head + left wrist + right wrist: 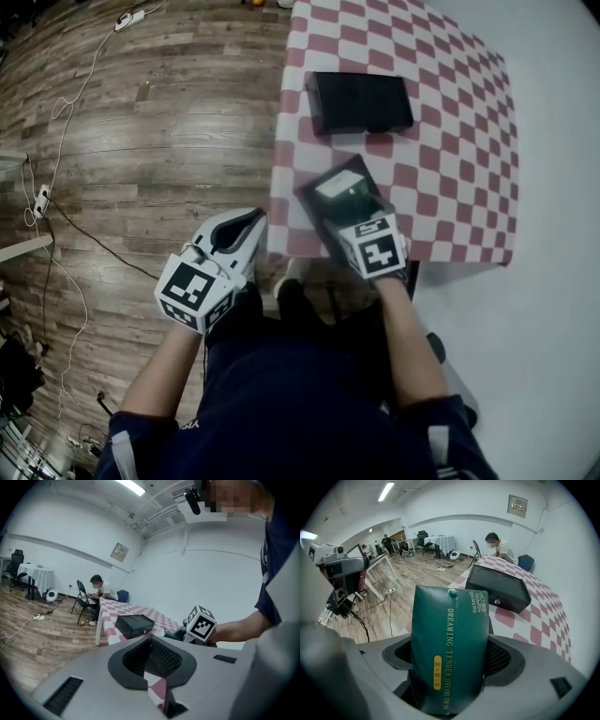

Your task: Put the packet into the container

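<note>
Right gripper (pixel 351 210): clenched on the green packet (pixel 449 648), one jaw on each broad side, with most of the packet standing out past the jaw tips.
Packet: dark green with pale lettering down its face, held over the near part of the table (pixel 450 159). It is short of the container (pixel 361 101) and does not touch it.
Packet height: the head view looks almost straight down, so I cannot tell whether its lower end touches the cloth or hangs just above it.
Container: a black box lying flat on the red-and-white checked cloth, farther from the person than the packet. In the right gripper view it sits just behind the packet's upper right corner.
Left gripper (pixel 236 234): jaws drawn together at the tips with nothing between them. Only a sliver of checked cloth shows through the gap lower down.
Left gripper position: off the table's left edge, above the wooden floor (pixel 159 141), well apart from the packet and the container.
Marker cube (pixel 202 623): the right gripper's cube, seen from the left gripper view beside the person's forearm.
Floor: a white cable (pixel 66 112) trails across the boards to the left.
Background: another person (pixel 99 590) sits at the far end of the table.
</note>
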